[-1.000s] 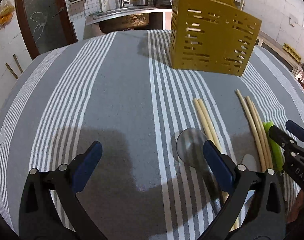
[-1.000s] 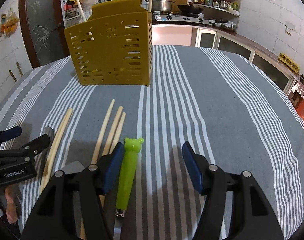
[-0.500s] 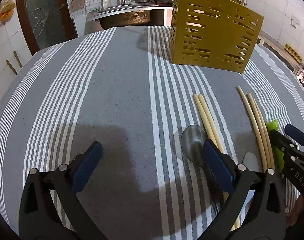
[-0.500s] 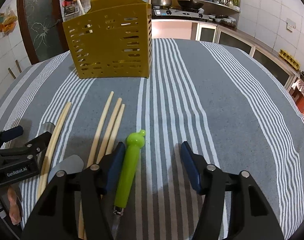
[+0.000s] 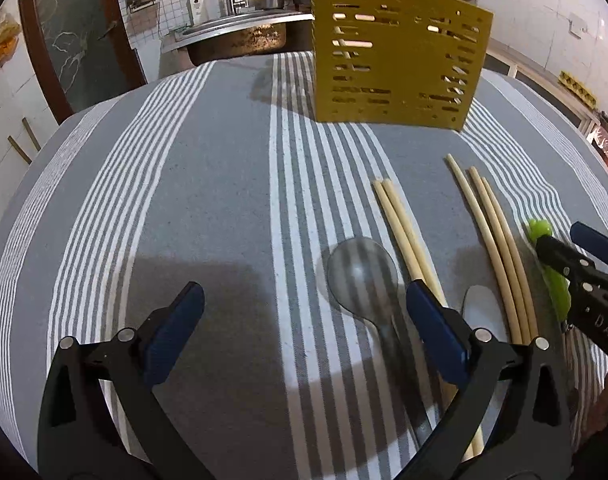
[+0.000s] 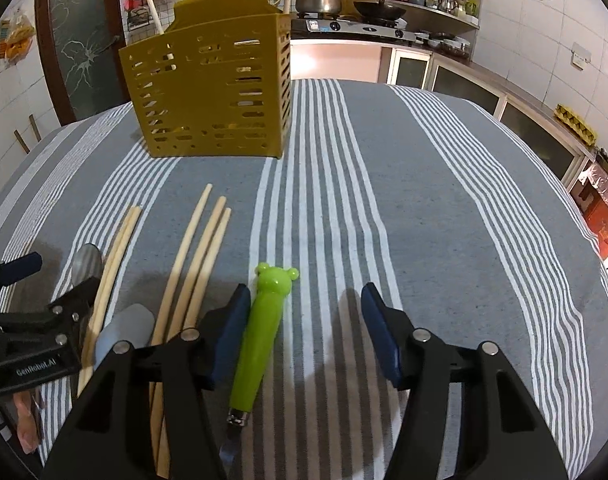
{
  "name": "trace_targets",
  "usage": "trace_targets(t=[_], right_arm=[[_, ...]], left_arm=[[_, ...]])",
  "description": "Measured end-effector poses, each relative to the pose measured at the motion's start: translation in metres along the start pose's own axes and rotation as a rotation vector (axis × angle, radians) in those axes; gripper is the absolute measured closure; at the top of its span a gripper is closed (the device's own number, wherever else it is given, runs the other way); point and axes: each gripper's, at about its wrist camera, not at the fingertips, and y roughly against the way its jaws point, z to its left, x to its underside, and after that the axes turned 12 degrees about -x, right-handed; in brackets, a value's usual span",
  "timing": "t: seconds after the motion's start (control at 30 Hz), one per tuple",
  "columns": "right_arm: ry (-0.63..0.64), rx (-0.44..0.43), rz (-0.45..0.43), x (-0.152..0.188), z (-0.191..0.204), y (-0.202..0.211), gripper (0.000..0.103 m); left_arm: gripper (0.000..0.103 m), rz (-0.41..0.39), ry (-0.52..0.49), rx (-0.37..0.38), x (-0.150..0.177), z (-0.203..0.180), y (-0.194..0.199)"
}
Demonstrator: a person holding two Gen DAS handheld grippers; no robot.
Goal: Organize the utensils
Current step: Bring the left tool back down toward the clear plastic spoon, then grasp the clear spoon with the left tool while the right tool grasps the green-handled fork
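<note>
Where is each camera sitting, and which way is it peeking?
Left wrist view: sits on the left gripper, peeking forward and down along its open fingers at the spoon and striped tablecloth; the right gripper pokes in at the right edge.
Right wrist view: sits on the right gripper, facing the green-handled utensil between its open fingers; the left gripper shows at the left edge.
Both share: the yellow utensil holder, the chopsticks and the cloth.
</note>
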Motion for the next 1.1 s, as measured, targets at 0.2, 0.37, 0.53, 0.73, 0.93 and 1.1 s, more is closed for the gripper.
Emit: trace_targets(t=[0.2, 0.37, 0.53, 0.73, 0.93, 1.1], right_arm=[[-0.001, -0.017, 0.025, 0.0, 0.002, -0.004, 0.046], [0.01, -0.031, 0.038, 0.002, 0.008, -0.008, 0.063], [-0.009, -0.044, 0.033, 0.003, 0.004, -0.008, 0.075], [-0.017, -0.042, 0.029, 0.002, 0.002, -0.009, 0.079], [-0.02, -0.039, 0.025, 0.001, 0.003, -0.01, 0.08], [-0.021, -0.045, 0.017, 0.0, 0.002, -0.01, 0.08]], left_arm=[[0.005, 0.01, -0.004, -0.003, 0.0, -0.003, -0.002], [0.014, 0.036, 0.021, 0.022, -0.002, 0.001, -0.006], [0.03, 0.029, -0.007, 0.037, -0.005, -0.006, -0.002], [0.051, 0.042, -0.009, 0.072, -0.012, -0.008, -0.001], [0.068, 0.046, -0.006, 0.088, -0.015, -0.007, 0.0], [0.068, 0.039, -0.007, 0.095, -0.016, -0.006, -0.002]])
